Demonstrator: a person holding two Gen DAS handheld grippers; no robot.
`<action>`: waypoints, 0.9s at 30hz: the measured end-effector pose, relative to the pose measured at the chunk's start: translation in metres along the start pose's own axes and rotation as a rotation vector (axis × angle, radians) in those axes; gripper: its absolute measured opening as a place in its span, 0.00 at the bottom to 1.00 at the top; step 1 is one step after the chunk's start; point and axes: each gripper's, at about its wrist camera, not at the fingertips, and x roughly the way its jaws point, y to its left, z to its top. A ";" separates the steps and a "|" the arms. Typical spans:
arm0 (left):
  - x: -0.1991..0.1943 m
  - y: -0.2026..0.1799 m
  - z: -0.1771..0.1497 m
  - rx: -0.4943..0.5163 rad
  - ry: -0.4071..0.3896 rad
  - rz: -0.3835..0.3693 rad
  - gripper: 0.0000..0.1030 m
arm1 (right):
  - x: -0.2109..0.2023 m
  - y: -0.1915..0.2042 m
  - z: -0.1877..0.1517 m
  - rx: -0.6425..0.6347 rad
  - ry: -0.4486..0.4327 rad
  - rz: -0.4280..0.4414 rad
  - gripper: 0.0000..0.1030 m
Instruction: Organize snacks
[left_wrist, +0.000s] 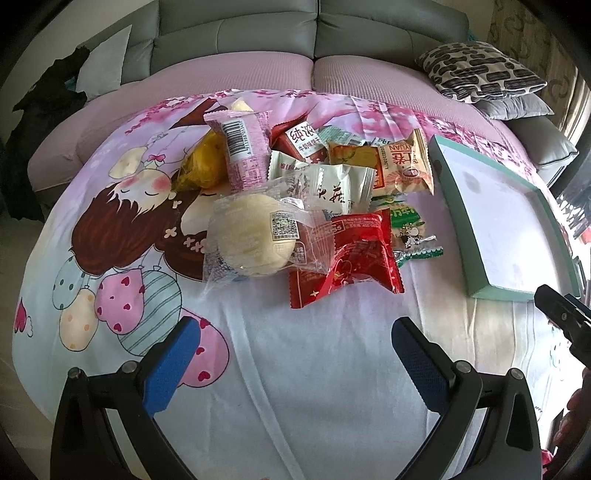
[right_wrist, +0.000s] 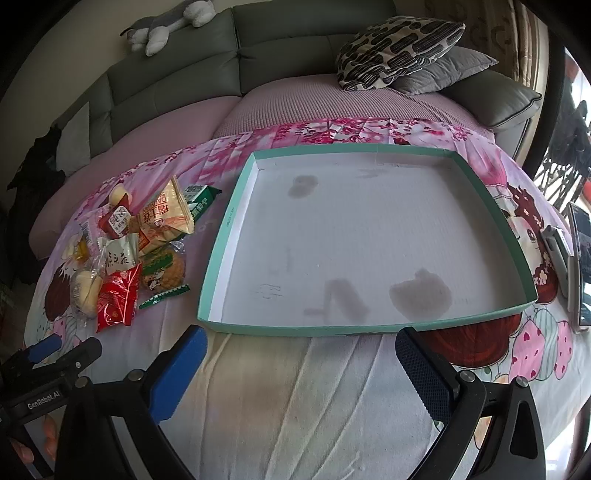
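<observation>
Left gripper (left_wrist: 291, 354) fingers spread, empty, facing heap of wrapped snack packets (left_wrist: 310, 199); right gripper (right_wrist: 299, 365) fingers spread before empty teal-rimmed white cardboard tray (right_wrist: 236, 206), likely sorting destination.

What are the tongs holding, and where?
Nothing. Left tongs and right tongs are both open and empty; snack pile lies untouched.

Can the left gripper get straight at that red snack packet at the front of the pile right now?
Probably yes. The left gripper is open and empty, and only bare cloth lies between it and the red snack packet, which sits at the pile's near edge with nothing on top.
</observation>
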 end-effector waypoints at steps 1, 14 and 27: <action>0.000 0.000 0.000 -0.002 0.000 0.000 1.00 | 0.000 0.000 0.000 0.000 0.000 0.000 1.00; -0.002 0.007 0.005 -0.007 -0.022 -0.013 1.00 | -0.003 0.007 0.005 -0.016 -0.010 0.034 1.00; 0.001 0.048 0.038 -0.023 -0.042 0.042 1.00 | 0.011 0.082 0.026 -0.150 -0.014 0.181 1.00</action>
